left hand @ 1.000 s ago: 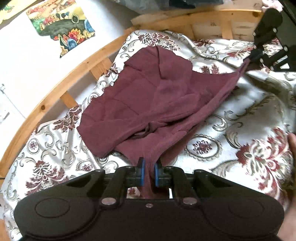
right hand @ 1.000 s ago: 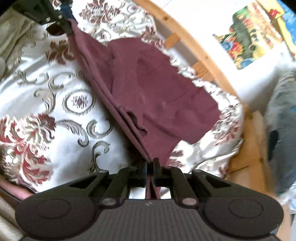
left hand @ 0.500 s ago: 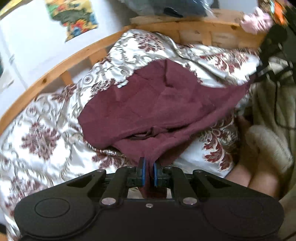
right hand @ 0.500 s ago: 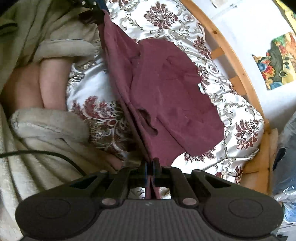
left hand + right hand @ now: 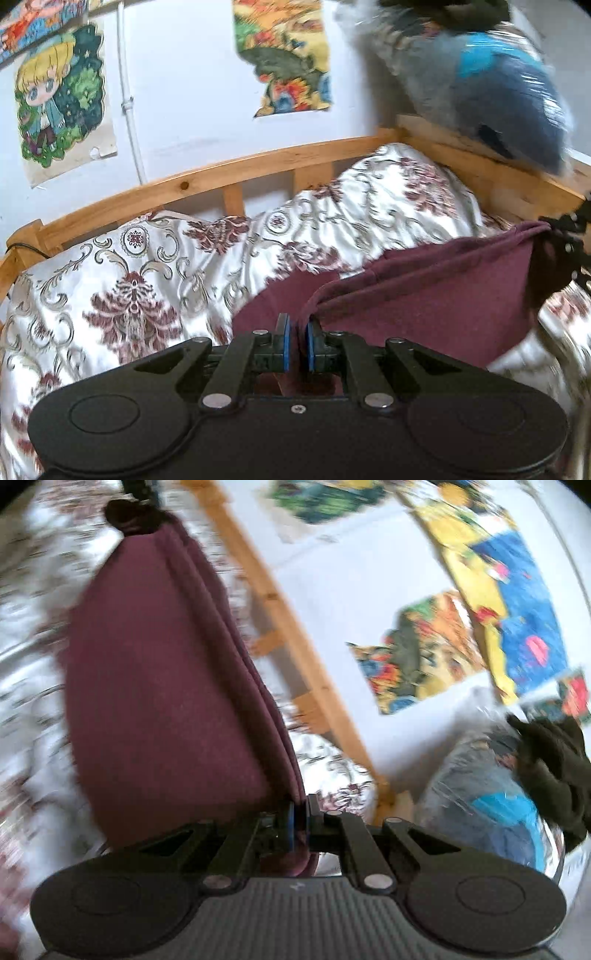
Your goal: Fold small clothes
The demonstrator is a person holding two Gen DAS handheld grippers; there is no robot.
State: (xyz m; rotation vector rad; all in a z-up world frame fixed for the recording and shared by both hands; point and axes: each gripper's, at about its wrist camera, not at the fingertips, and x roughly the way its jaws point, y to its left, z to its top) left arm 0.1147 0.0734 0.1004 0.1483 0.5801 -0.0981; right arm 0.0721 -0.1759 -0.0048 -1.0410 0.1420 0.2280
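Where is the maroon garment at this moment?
The maroon garment hangs stretched between the left gripper and right gripper, each shut on an edge, above the floral bedspread and in front of the wooden bed rail.

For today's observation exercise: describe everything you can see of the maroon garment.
The maroon garment is soft, matte knit fabric, doubled into layers with stacked edges along its top. It hangs stretched between the left gripper and the right gripper, each with jaws shut on an end. Its lower part drapes towards the floral bedspread; contact there is unclear.

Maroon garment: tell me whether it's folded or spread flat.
Folded, not flat: the maroon garment hangs doubled, layered edges together, pinched between the left tool and right tool.
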